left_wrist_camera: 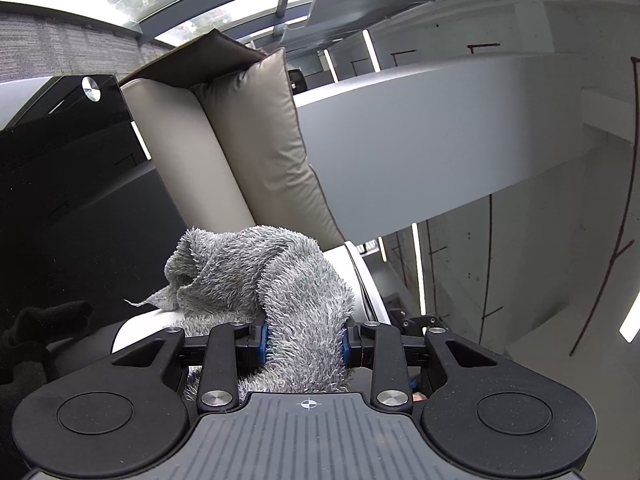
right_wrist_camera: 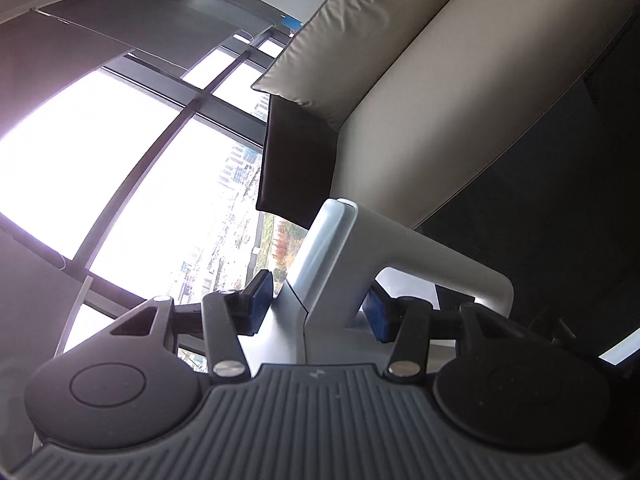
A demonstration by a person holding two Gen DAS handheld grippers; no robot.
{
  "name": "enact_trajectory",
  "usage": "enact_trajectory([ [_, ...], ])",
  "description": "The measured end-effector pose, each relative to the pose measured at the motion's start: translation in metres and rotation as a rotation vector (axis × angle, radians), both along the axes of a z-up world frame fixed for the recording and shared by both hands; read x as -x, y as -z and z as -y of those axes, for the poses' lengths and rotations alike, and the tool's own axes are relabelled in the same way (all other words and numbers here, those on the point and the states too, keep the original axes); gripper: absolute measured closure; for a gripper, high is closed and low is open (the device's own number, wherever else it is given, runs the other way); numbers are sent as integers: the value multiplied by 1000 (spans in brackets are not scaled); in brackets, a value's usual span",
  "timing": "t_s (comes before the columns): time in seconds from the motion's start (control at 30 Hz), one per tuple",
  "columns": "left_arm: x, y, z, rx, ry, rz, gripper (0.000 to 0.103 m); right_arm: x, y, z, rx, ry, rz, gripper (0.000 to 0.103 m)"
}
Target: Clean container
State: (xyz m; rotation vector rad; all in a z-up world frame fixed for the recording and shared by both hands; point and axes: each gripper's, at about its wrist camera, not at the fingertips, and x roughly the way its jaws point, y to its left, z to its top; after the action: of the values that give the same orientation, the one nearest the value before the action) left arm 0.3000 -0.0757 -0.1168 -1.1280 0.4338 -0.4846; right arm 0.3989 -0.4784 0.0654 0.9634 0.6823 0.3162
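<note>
Here: left claw (left_wrist_camera: 305, 340) pinches grey cloth (left_wrist_camera: 272, 272) | right claw (right_wrist_camera: 316, 306) clamps white handle (right_wrist_camera: 400, 252) | beige sofa (left_wrist_camera: 256, 136)

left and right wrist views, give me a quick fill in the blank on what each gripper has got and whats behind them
1. The left gripper is shut on a fluffy ____ cloth.
2. The right gripper grips the ____ of a white container.
3. Behind the cloth, a beige ____ leans against the sofa back.
4. In the right wrist view, daylight comes through a large ____.

Missing words: grey; handle; cushion; window
</note>
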Motion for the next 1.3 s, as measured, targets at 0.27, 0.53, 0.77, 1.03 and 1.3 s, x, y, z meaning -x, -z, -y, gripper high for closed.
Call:
enact_trajectory([
  [0.27, 4, -3, 8, -3, 20, 1, 76, 5, 3, 12, -12, 18, -30, 47],
  [0.53, 6, 1, 4, -8, 13, -11, 76, 12, -17, -2, 104, 119, -91, 45],
  [0.77, 8, -4, 7, -27, 13, -9, 76, 4, -44, -22, 331, 169, -182, 45],
  [1.03, 9, -4, 6, -17, 28, -11, 76, -10, -49, -44, 508, 130, -182, 45],
  [1.3, 10, -4, 5, -2, 26, -6, 76, -9, -51, -55, 635, 59, -116, 47],
])
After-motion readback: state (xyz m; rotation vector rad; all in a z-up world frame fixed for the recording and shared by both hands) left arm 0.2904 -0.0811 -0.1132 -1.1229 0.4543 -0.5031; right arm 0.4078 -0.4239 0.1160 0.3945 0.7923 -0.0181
